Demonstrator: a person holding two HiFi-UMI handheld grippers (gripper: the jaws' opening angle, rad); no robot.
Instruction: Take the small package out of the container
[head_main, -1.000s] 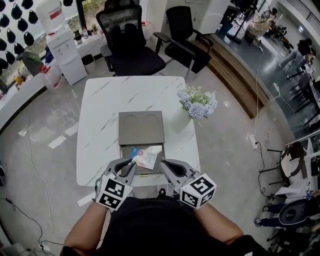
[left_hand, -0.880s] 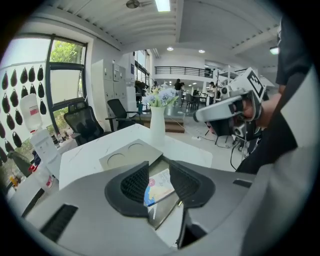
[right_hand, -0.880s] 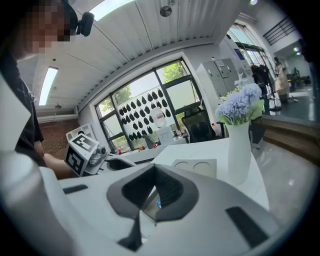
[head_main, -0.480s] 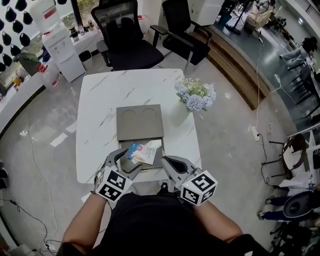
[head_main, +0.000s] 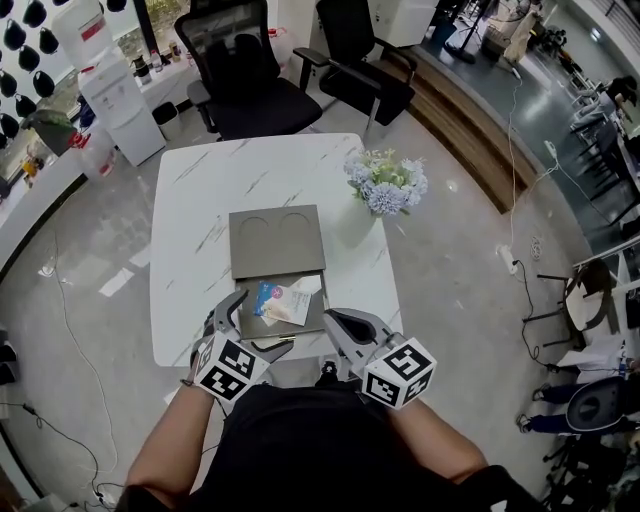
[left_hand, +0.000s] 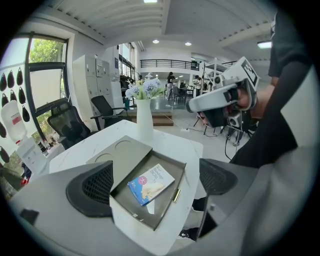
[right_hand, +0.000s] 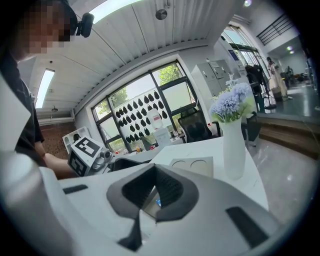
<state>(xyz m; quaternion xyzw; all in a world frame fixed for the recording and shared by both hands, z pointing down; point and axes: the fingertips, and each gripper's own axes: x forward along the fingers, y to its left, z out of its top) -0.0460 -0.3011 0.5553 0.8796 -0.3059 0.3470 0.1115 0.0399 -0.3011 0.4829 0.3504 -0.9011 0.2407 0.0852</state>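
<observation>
My left tool has just been opening wide, empty, to straddle the small blue-and-white package in the grey drawer-like container.

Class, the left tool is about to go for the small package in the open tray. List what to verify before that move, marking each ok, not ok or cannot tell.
1. Access: the sliding tray of the flat grey container is pulled out: ok.
2. Target: the small blue-and-white package lies flat in the tray, uncovered: ok.
3. Opening: the left tool has its jaws wide apart, having just been opening, with nothing gripped: ok.
4. Contact: pads on the package: not ok, not yet touching.
5. Other hand: the right tool is shut and empty: ok.
6. Clearance: the white vase of flowers stands apart from the tray: ok.
</observation>
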